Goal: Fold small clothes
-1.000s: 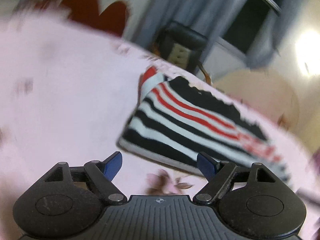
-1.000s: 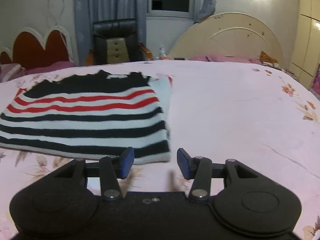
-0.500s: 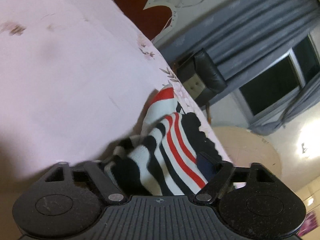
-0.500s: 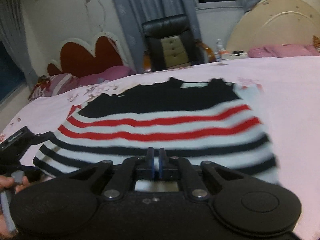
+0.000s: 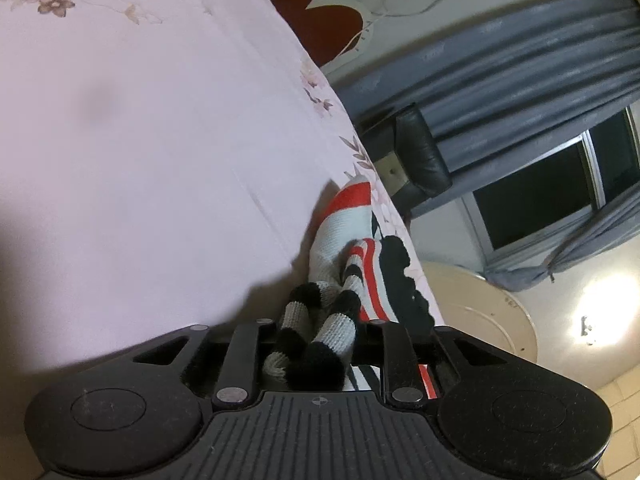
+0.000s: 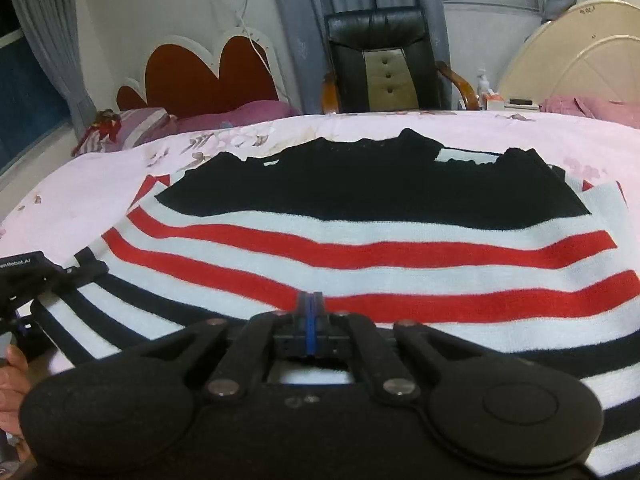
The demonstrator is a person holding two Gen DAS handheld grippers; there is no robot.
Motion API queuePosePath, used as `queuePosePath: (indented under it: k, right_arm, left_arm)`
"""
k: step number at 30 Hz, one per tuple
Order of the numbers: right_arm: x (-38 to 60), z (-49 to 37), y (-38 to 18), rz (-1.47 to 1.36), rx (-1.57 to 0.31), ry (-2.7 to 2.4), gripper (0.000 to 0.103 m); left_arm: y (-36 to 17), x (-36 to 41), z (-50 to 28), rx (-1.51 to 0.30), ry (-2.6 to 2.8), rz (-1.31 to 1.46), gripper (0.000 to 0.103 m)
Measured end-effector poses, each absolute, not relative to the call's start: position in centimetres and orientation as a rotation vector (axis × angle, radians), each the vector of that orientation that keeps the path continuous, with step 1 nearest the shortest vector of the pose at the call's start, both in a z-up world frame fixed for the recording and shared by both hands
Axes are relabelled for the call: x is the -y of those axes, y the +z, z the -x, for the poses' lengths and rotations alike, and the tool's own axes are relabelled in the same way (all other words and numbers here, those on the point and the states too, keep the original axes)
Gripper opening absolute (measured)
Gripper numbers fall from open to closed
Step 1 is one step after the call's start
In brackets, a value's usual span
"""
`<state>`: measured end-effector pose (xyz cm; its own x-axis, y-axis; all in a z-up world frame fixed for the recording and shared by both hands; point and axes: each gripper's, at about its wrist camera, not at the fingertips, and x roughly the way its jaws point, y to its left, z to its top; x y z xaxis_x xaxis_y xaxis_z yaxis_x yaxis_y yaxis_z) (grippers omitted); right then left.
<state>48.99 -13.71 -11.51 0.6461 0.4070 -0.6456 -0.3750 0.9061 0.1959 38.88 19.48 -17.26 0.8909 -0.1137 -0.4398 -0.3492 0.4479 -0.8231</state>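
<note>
Pinching bunched sweater edge: left gripper, jaws just closing; right gripper pressed together over sweater.

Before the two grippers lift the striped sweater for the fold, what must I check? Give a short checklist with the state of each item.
1. Left gripper pinches bunched edge of the striped sweater; its jaws have just been closing: ok.
2. Right gripper shut; fabric between its pads: cannot tell.
3. Sweater lies flat on the pink bedsheet: ok.
4. Nothing else lies on the sweater: ok.
5. Both grips on the same edge: cannot tell.
</note>
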Motion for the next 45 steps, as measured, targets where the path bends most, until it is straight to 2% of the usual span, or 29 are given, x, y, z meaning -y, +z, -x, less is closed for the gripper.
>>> queuePosePath:
  k: [4, 8, 16, 17, 19, 22, 24, 26, 27, 28, 30, 32, 35, 38, 42, 45]
  right_arm:
    - [13.3, -48.7, -11.6, -0.010, -0.730, 0.429, 0.000]
    - [13.7, -48.9, -11.8, -0.047, -0.730, 0.418, 0.000]
    - [18.3, -49.7, -11.3, -0.344, -0.758, 0.398, 0.002]
    - [20.4, -49.0, -10.9, -0.420, -0.729, 0.361, 0.006]
    - [25.6, -47.6, -10.5, -0.599, -0.693, 0.280, 0.006]
    - [31.6, -45.5, -10.0, -0.707, -0.663, 0.200, 0.009]
    - [34.3, -44.5, -9.7, -0.746, -0.668, 0.177, 0.014]
    - [36.3, -43.6, -9.4, -0.775, -0.667, 0.165, 0.019]
    - [36.8, -43.3, -9.3, -0.793, -0.666, 0.170, 0.023]
    - [37.3, -43.0, -9.2, -0.817, -0.665, 0.184, 0.025]
    - [37.8, -42.9, -9.3, -0.864, -0.677, 0.219, 0.042]
    - [37.4, -43.3, -9.4, -0.881, -0.695, 0.257, 0.049]
    - [35.8, -44.4, -9.3, -0.876, -0.733, 0.316, 0.049]
    - [34.2, -46.3, -9.5, -0.871, -0.776, 0.336, 0.051]
    - [32.6, -48.9, -9.7, -0.844, -0.847, 0.323, 0.055]
    - [31.7, -50.9, -9.9, -0.791, -0.896, 0.303, 0.058]
  left_arm:
    - [-16.3, -19.7, -38.2, -0.446, 0.098, 1.135, 0.022]
    - [-12.1, -18.0, -39.1, -0.401, -0.005, 1.084, 0.022]
    - [-4.2, -7.1, -44.9, -0.441, -0.260, 0.830, 0.022]
    - [-3.9, -5.3, -45.1, -0.467, -0.288, 0.789, 0.022]
    - [-4.6, -1.1, -46.6, -0.547, -0.347, 0.738, 0.022]
    - [-7.4, 5.2, -48.8, -0.698, -0.403, 0.612, 0.023]
    - [-9.8, 8.9, -49.7, -0.810, -0.406, 0.507, 0.023]
    - [-9.6, 11.1, -48.4, -0.745, -0.401, 0.375, 0.030]
    - [-9.1, 11.5, -48.0, -0.743, -0.424, 0.351, 0.044]
    - [-8.2, 11.3, -47.4, -0.741, -0.461, 0.354, 0.051]
    - [-6.2, 9.7, -45.8, -0.682, -0.479, 0.354, 0.051]
    - [-4.8, 6.3, -44.1, -0.624, -0.454, 0.390, 0.051]
    - [-4.6, 0.4, -43.8, -0.560, -0.295, 0.427, 0.051]
    - [-6.0, -3.6, -45.2, -0.610, -0.150, 0.431, 0.051]
    - [-8.5, -5.1, -46.0, -0.710, -0.123, 0.444, 0.051]
    - [-9.8, -4.9, -47.1, -0.716, -0.128, 0.437, 0.051]
